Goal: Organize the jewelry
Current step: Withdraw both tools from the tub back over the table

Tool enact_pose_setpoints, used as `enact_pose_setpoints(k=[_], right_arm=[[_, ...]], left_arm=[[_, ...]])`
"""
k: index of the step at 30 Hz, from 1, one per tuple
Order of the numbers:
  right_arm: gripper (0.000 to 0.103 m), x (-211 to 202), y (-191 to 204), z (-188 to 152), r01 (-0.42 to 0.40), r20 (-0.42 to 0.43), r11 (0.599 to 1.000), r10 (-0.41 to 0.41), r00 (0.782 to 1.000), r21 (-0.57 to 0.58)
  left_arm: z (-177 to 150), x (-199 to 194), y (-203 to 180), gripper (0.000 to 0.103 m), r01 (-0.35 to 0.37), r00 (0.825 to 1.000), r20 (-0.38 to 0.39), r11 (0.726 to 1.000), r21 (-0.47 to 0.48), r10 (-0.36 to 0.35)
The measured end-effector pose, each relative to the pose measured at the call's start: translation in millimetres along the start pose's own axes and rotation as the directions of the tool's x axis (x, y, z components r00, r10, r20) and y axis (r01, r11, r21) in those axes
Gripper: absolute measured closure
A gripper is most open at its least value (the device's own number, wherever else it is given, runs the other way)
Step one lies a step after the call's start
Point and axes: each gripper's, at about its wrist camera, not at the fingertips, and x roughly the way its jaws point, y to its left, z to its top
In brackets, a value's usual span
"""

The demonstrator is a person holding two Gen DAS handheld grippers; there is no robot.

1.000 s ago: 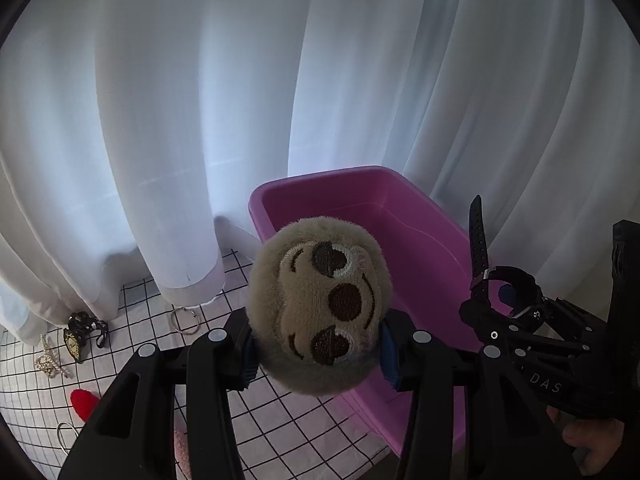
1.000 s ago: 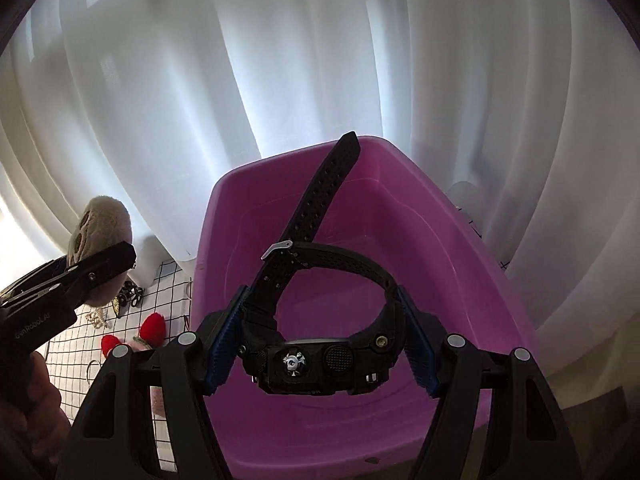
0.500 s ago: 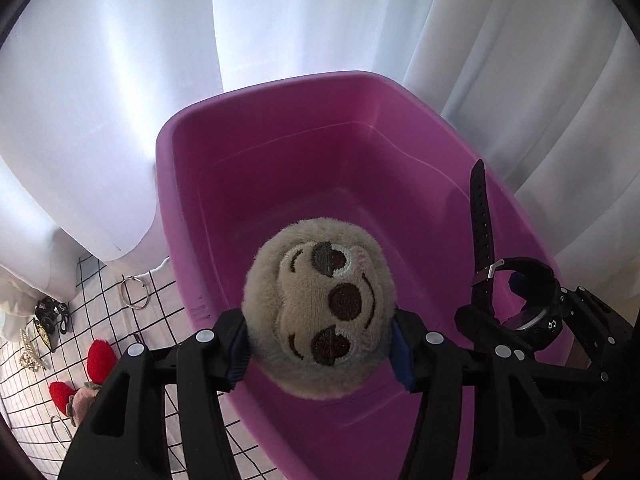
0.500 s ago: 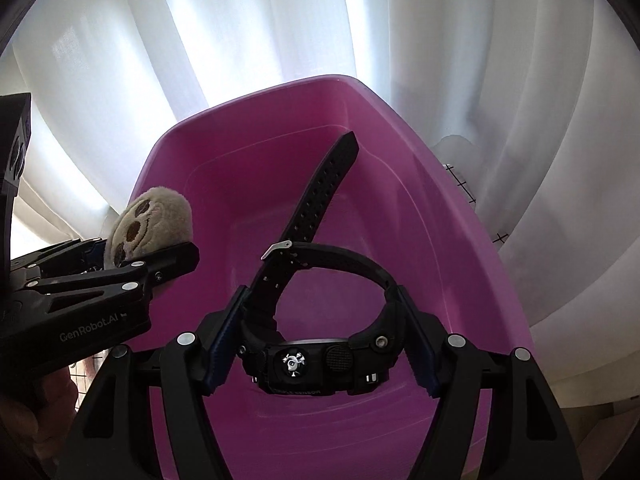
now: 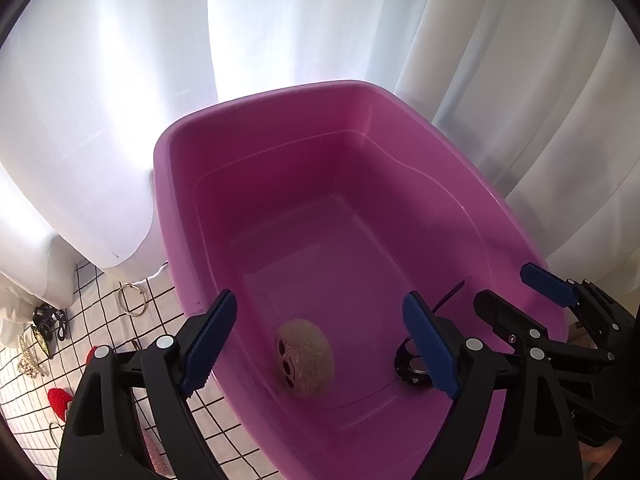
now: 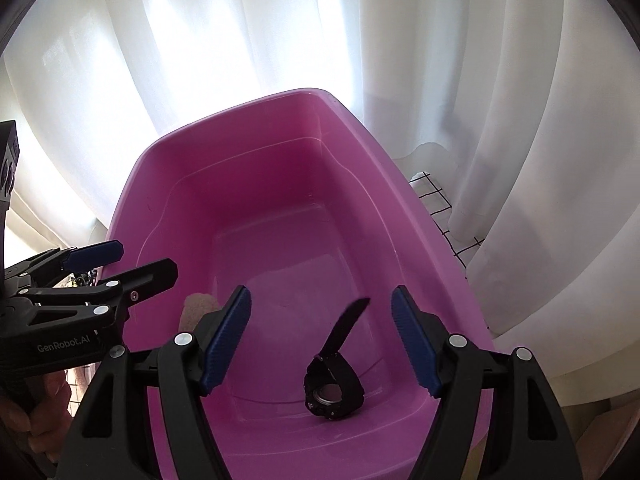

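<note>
Jewelry is partly sorted: a black watch [image 6: 334,388] and a plush sloth head [image 5: 305,364] lie on the floor of the pink tub [image 5: 172,184], both near its front wall, the plush toward the left side and the watch toward the right, well apart.

The left gripper [image 5: 320,344] has just been opening; its jaws now stand wide apart above the plush with nothing between the pads. The right gripper [image 6: 322,344] is also spread, empty, hanging over the watch, whose strap sticks up toward the tub's middle.

By my reading, two pieces are delivered and more are left. On the checked cloth [image 5: 104,320] to the left of the tub still sit a ring [image 5: 132,300], a small black piece [image 5: 50,320], a gold chain [image 5: 28,362] and red bits [image 5: 60,398].

Only the left view shows those leftovers and the plush's face. In it the watch is half hidden behind the right-hand finger. The right view shows the watch whole, but only a sliver of the plush behind its own finger, plus the cloth's far right edge by the curtain [image 6: 520,120].
</note>
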Motion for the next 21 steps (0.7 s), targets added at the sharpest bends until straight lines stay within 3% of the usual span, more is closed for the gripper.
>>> enact_pose_setpoints(k=[6,12,17,21], right_arm=[[0.034,-18.9,12.2,-5.3,-0.041,0.044,0.999,0.041,0.998,0.001],[0.034,-46.7,51.3,-9.9,-0.098,0.112,0.994,0.104,0.988,-0.054],[0.034,-58.0,101.7,-16.8,-0.176,0.139,0.978,0.191,0.972,-0.115],[0.034,-67.5,147.0,-24.2,-0.241,0.148,0.954,0.269,0.952,-0.180]], left_arm=[[-3.9,-27.9,8.2,0.018,-0.017,0.998,0.059,1.000,-0.023,0.018],[-28.5,-85.7,51.8,0.013,-0.060,0.983,0.165,0.989,-0.133,0.082],[-69.2,-132.3,109.3,0.009,-0.122,0.962,0.209,0.963,-0.239,0.174],[-109.5,-161.4,162.7,0.007,-0.195,0.941,0.202,0.922,-0.334,0.272]])
